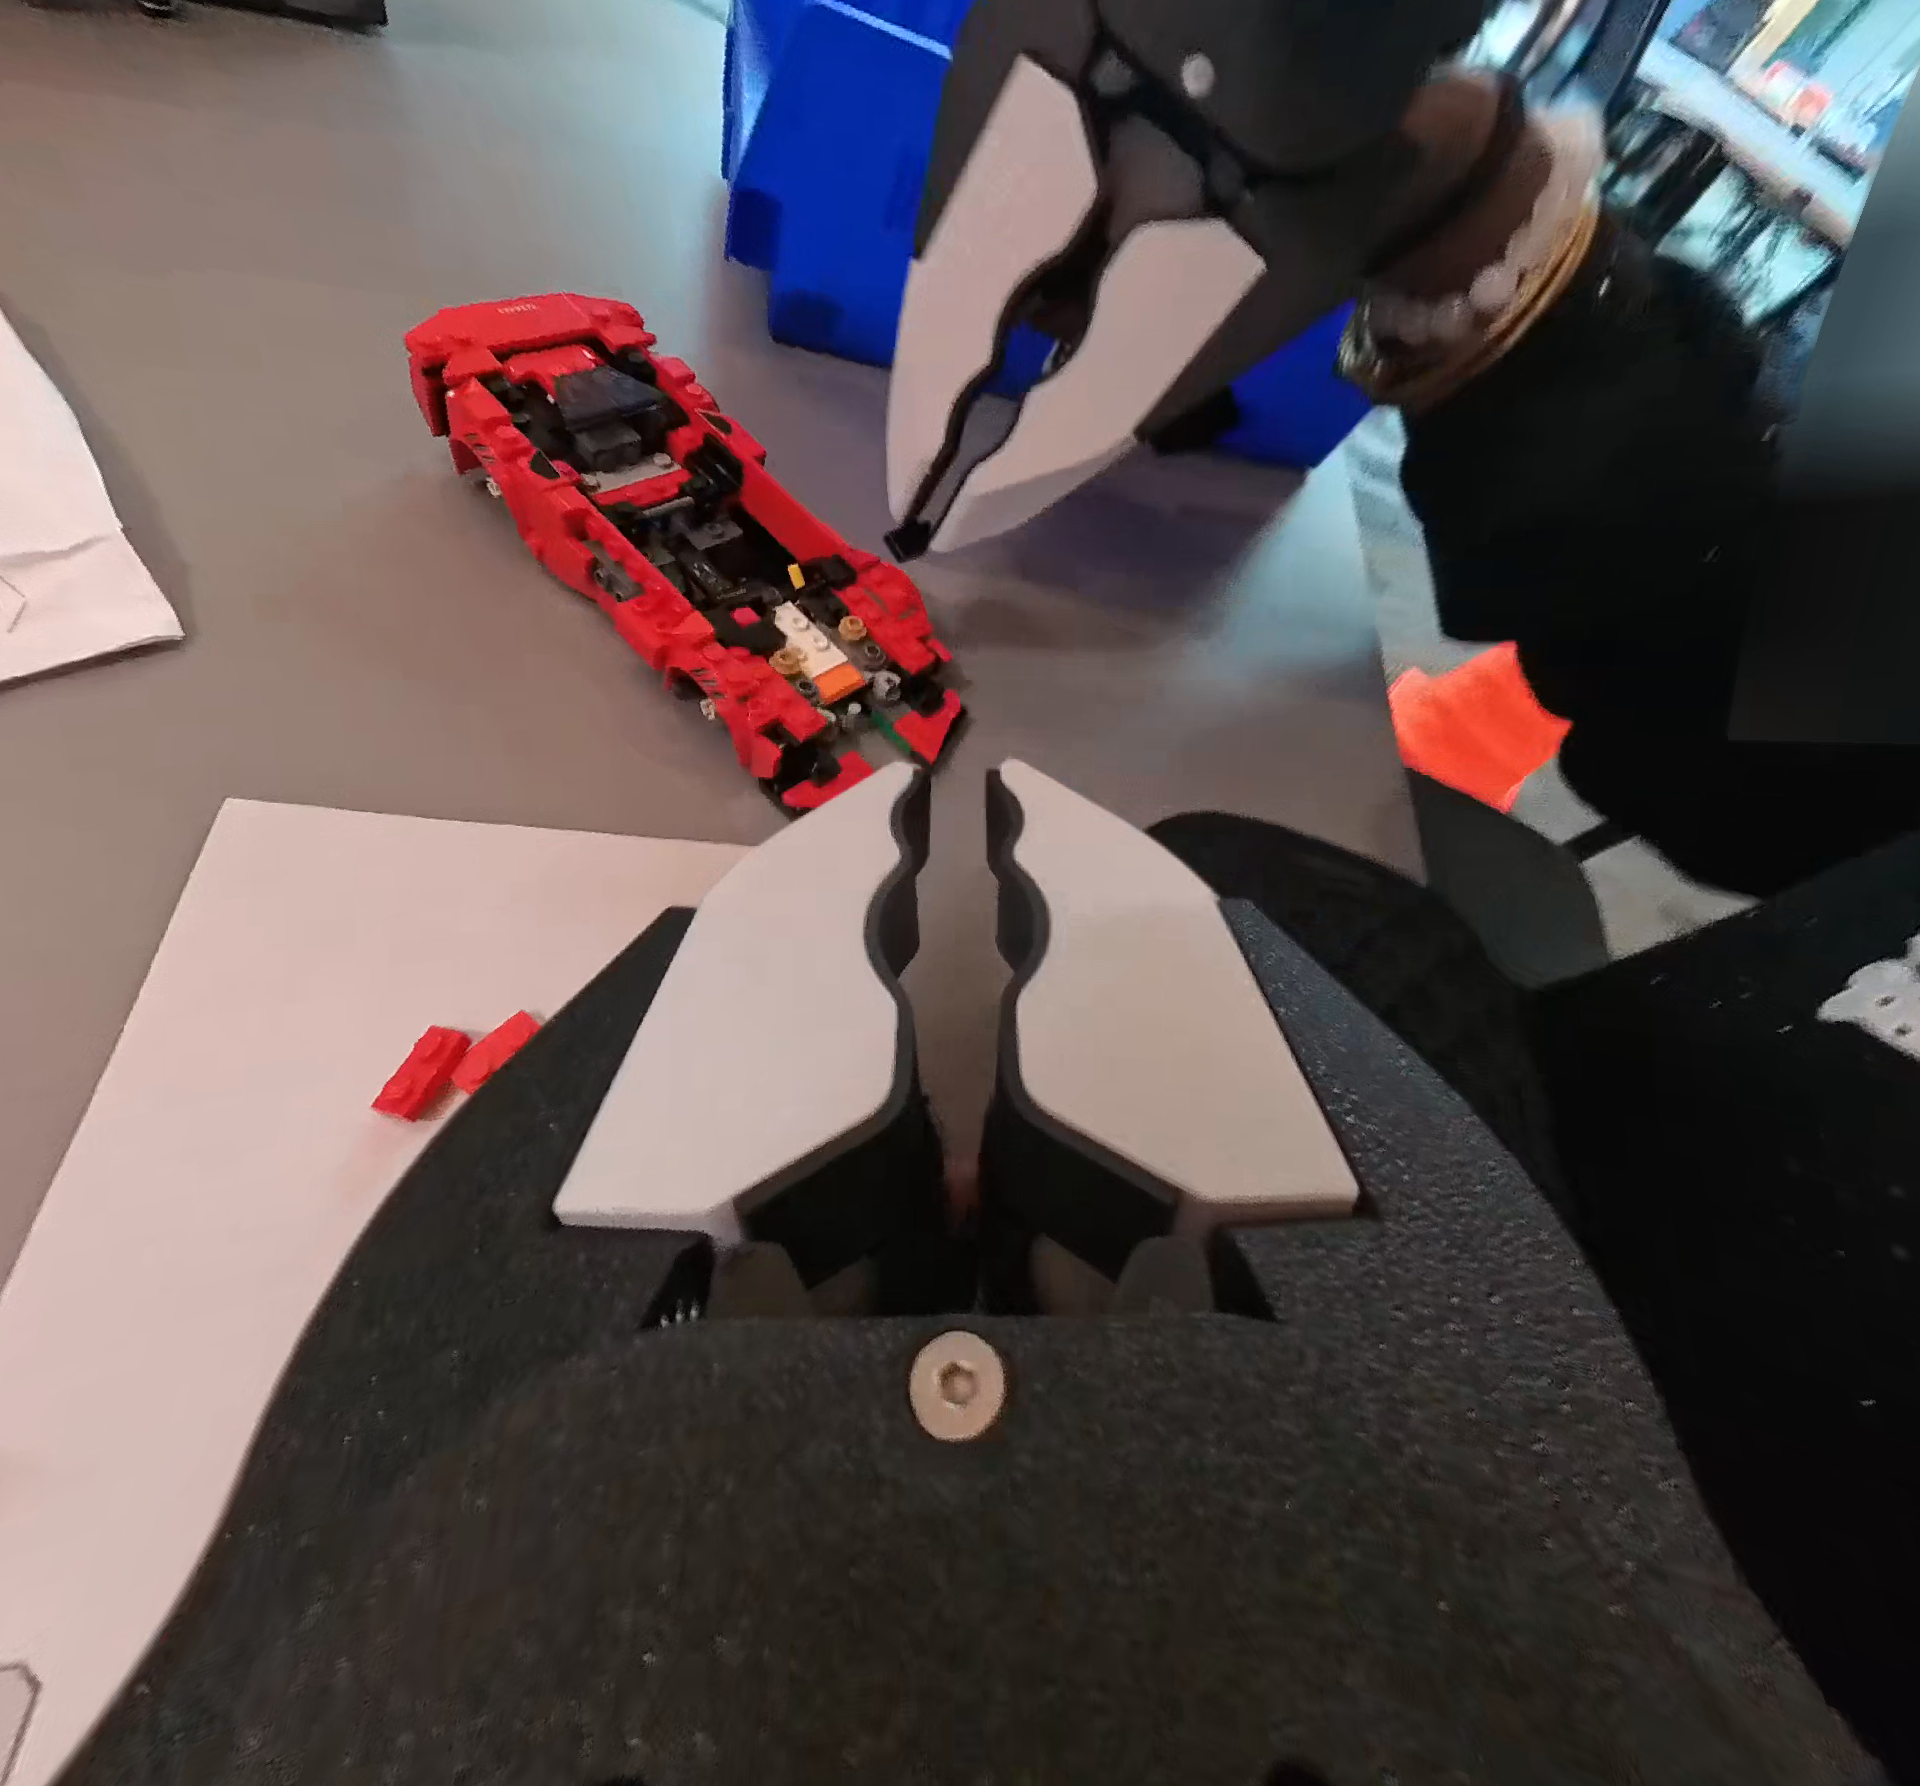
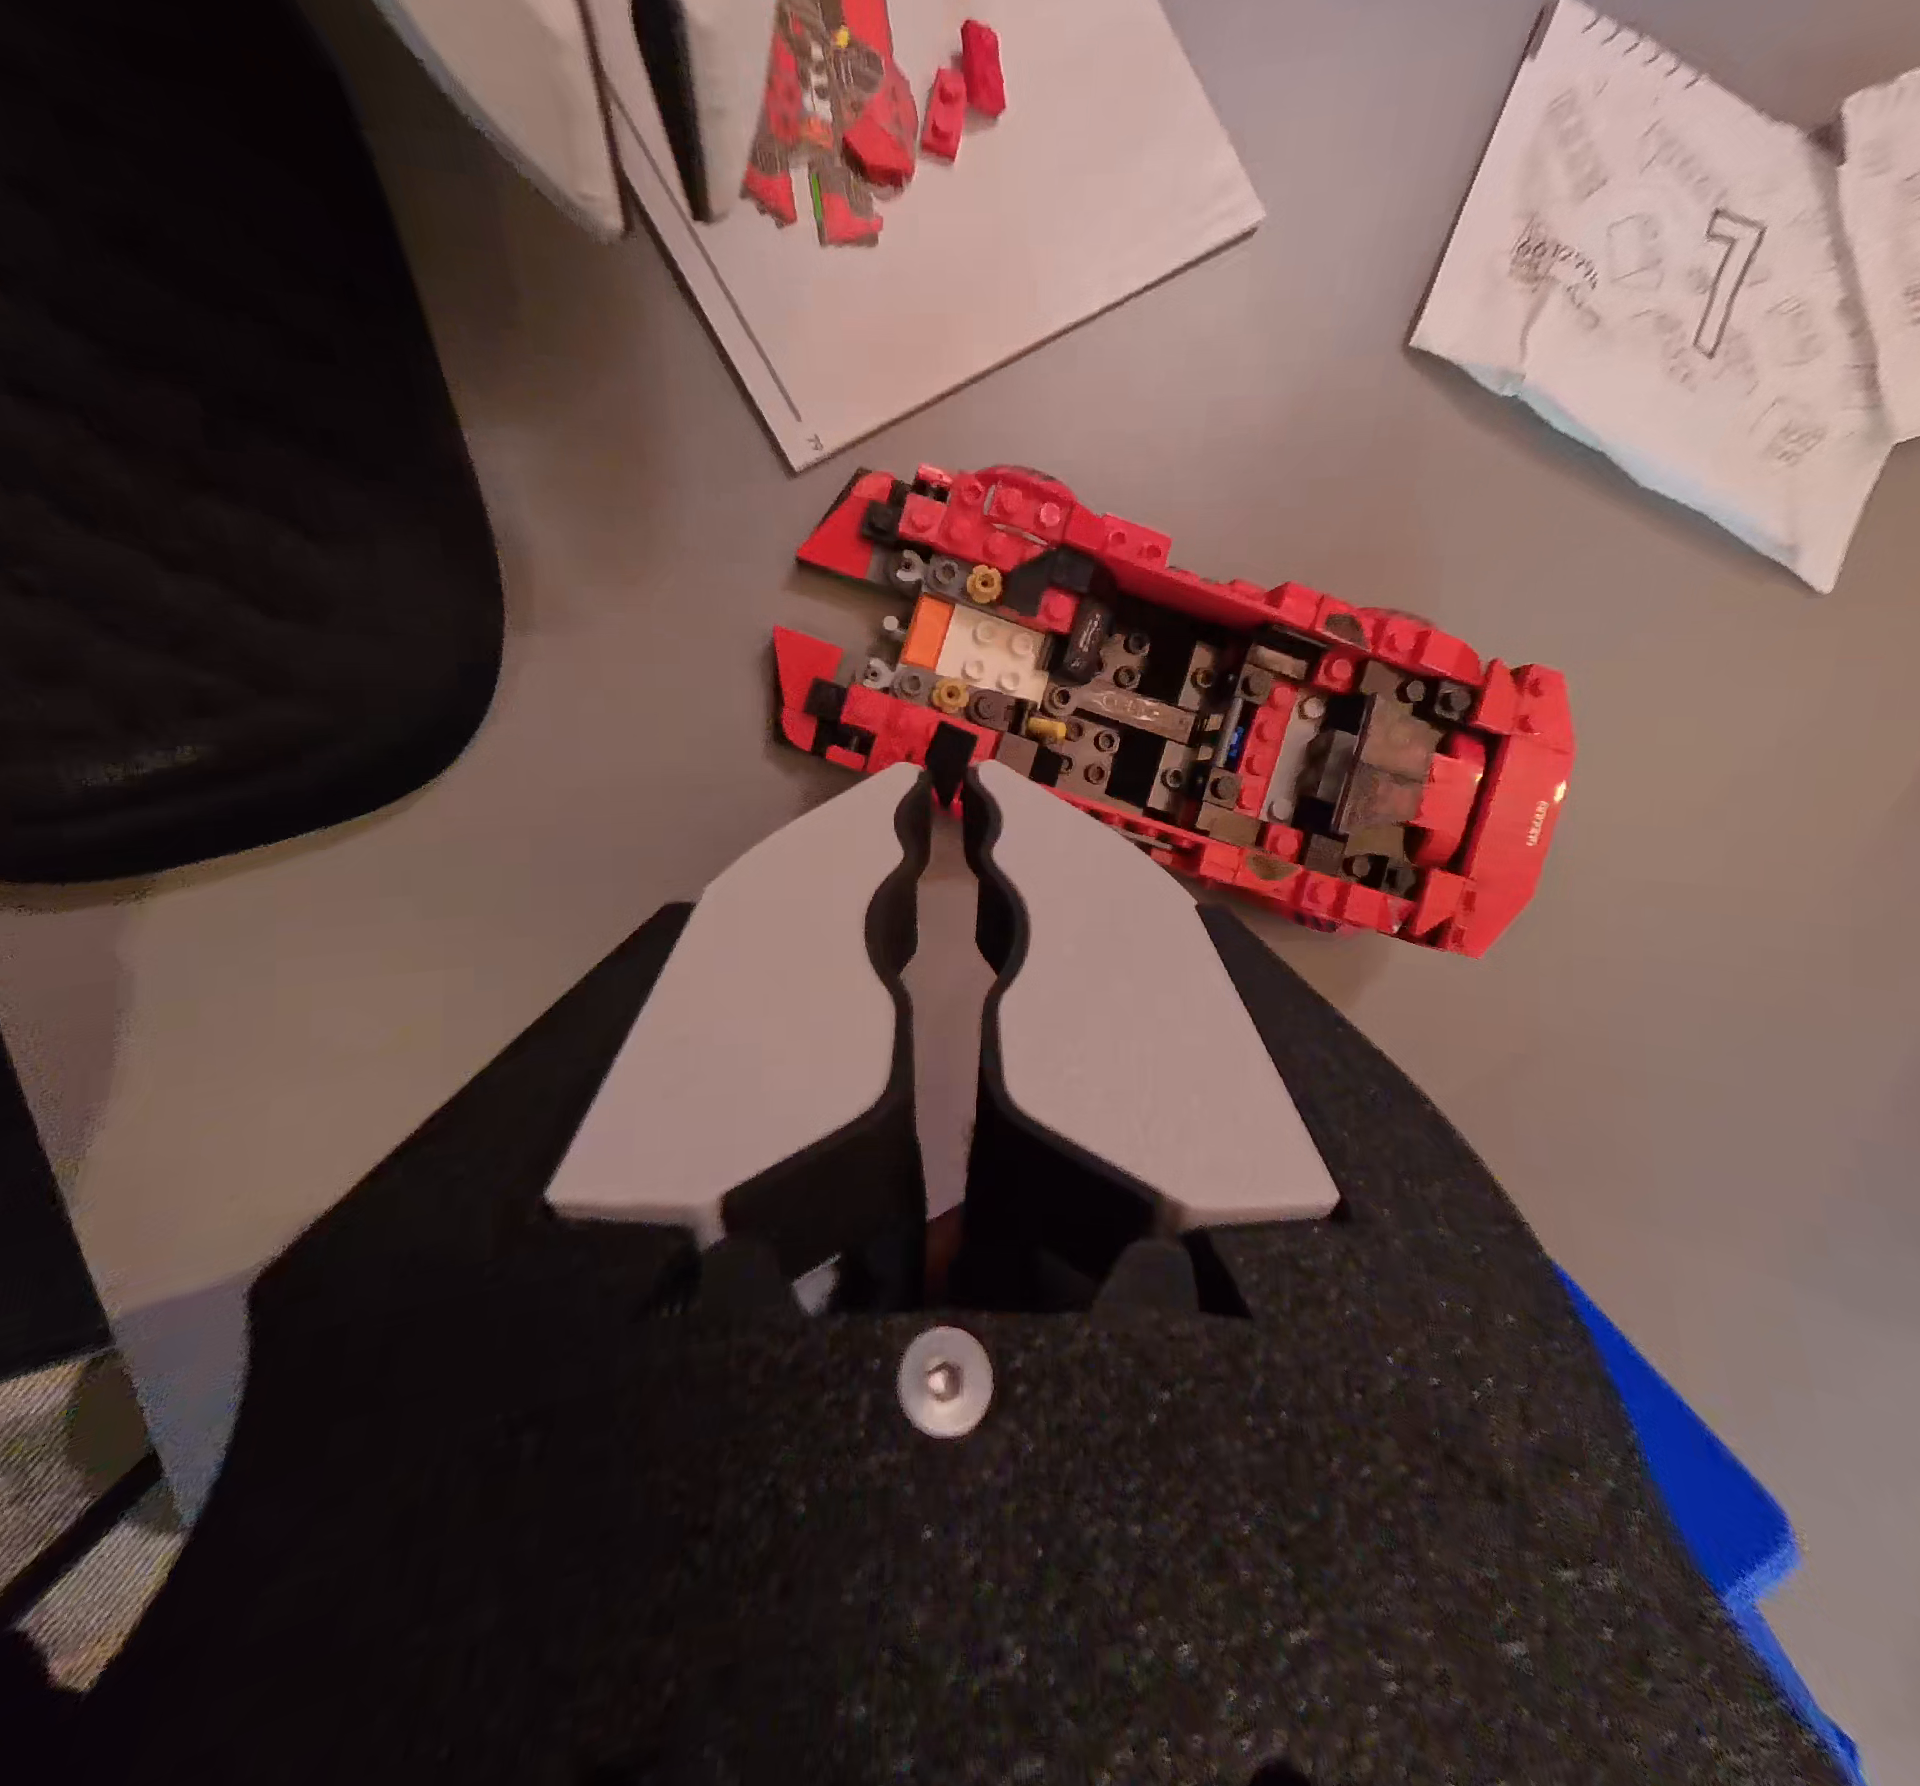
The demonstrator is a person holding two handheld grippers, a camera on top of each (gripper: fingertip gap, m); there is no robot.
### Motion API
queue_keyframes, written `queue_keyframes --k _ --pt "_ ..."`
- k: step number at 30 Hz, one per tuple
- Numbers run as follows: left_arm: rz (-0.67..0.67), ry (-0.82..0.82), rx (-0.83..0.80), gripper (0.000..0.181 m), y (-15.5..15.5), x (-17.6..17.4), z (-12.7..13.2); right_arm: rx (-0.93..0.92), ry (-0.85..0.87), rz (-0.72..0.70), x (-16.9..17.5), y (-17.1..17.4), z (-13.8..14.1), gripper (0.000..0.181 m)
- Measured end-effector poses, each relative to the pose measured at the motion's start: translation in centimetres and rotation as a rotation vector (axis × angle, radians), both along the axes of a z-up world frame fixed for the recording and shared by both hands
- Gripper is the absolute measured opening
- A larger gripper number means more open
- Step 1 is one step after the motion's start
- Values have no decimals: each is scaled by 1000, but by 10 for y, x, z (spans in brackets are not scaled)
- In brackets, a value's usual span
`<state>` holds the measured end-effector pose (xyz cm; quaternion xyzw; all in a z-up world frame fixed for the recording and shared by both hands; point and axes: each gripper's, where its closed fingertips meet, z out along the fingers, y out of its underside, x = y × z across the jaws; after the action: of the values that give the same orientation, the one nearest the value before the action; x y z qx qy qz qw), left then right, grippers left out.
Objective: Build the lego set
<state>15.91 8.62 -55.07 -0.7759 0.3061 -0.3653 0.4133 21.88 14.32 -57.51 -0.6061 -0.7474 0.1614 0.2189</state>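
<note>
Grey worktop (image 2: 1455, 1165) carries the half-built red car (image 2: 1174, 708), roof off, lying flat near the instruction sheet (image 2: 997, 282), which has two loose red plates (image 1: 452, 1066) on it; the car is light, rigid but snaps apart easily, so steady it by the solid red side sills, not the exposed studs inside. Your right claw (image 2: 948, 775) is clamped on a small black piece (image 2: 948, 749), probably a slope, blurry, hovering by the car's front edge. Left claw (image 1: 954, 772) sits slightly parted, holding nothing.
</note>
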Motion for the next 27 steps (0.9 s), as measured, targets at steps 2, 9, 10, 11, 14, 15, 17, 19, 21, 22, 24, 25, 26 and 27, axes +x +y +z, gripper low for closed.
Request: queue_keyframes --k 2,9,10,11,14,15,17,19,21,22,24,25,26,27 --pt "-13 59 29 8 -2 0 -7 -18 -34 1 0 1 -4 6" --pt "-20 84 54 8 -2 -2 -14 -60 -97 12 -5 3 -7 6" --pt "-20 81 56 8 -2 -2 -14 -65 -105 13 -6 3 -7 6" --pt "-20 81 59 8 -2 -2 -14 -76 -113 18 -6 3 -7 6" --pt "-24 83 66 8 -3 -2 -16 -88 -133 26 -7 3 -7 6" --pt "-27 84 67 8 -3 -1 -16 -93 -141 26 -7 3 -7 6" --pt "-31 87 75 8 -4 -1 -17 -97 -152 24 -5 4 -6 6" --pt "-32 90 83 8 -4 -1 -19 -104 -162 20 -1 4 -5 6" --pt "-32 89 89 8 -5 -1 -19 -107 -158 7 2 5 -3 6" --pt "-33 89 92 8 -5 -2 -18 -111 -150 2 3 5 -2 6" --pt "-32 97 110 8 -6 -8 -11 -113 -127 -3 3 5 0 6" --pt "-26 101 117 9 -6 -15 -2 -115 -113 -3 2 5 1 6" --pt "-2 108 126 9 -5 -26 9 -120 -95 -4 1 5 2 6" --pt "33 108 138 9 -4 -41 23 -128 -75 -5 -1 5 4 6"
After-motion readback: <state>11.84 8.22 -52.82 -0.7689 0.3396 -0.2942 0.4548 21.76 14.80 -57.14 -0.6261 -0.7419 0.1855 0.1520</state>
